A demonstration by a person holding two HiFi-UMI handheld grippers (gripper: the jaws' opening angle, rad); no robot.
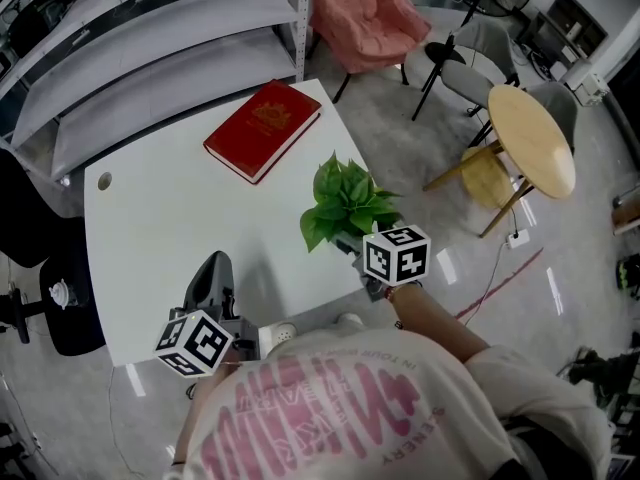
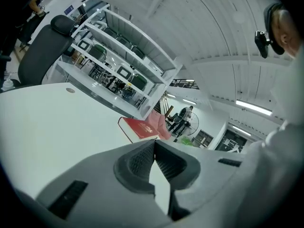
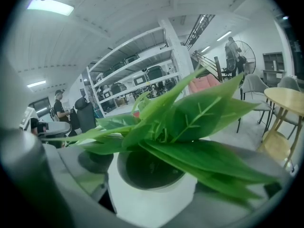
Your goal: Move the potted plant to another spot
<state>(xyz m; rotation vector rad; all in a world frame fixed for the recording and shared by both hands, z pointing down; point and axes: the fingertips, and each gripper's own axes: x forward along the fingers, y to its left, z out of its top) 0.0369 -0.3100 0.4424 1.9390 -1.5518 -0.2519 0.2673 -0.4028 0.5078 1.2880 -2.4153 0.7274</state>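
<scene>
The potted plant [image 1: 345,203], green leaves in a small white pot, stands near the right edge of the white table [image 1: 170,218]. My right gripper [image 1: 354,247] reaches in from the table's front and is shut on the pot. In the right gripper view the white pot [image 3: 152,196] fills the space between the grey fingers [image 3: 78,172], with the leaves [image 3: 190,122] spreading over them. My left gripper [image 1: 212,274] rests at the table's front left, its jaws shut on nothing, tips together [image 2: 153,148].
A red book [image 1: 263,128] lies at the table's far side, also in the left gripper view [image 2: 140,127]. Beyond the table's right edge stand a round wooden table [image 1: 535,138] and a pink-covered chair [image 1: 365,13]. Grey shelving [image 1: 150,38] runs behind; a black office chair [image 1: 40,268] is at left.
</scene>
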